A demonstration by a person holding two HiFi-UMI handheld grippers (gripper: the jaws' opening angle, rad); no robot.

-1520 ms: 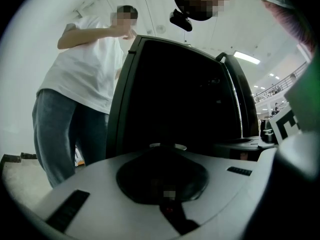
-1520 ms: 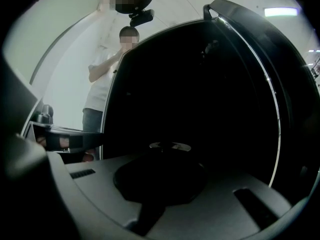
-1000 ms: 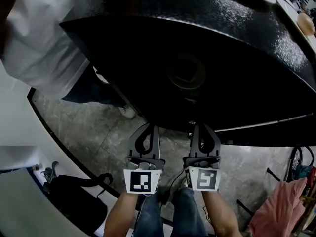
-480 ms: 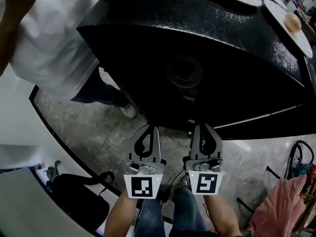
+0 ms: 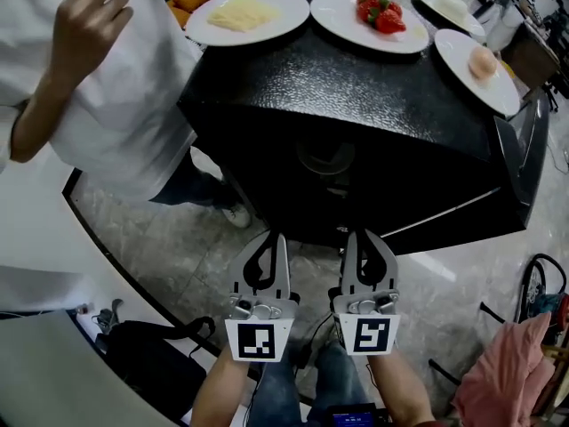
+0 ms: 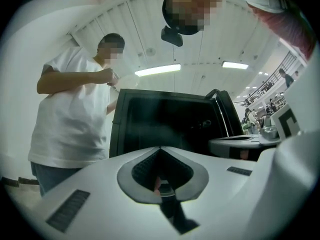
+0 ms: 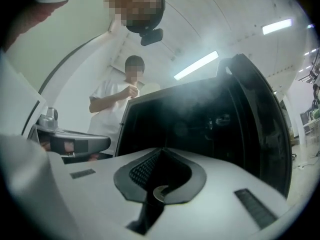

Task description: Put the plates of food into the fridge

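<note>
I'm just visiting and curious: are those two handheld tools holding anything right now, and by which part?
Nothing is held: the left tool and the right tool each have jaws shut together, nothing between them.

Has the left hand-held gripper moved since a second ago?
Yes, upward: the left hand-held gripper has risen with the view against the black fridge, whose top now shows.

floor [image 5: 169, 238]: grey stone tiles | ceiling [image 6: 150, 24]: white, ribbed | strip lights [image 6: 157, 70]: lit
</note>
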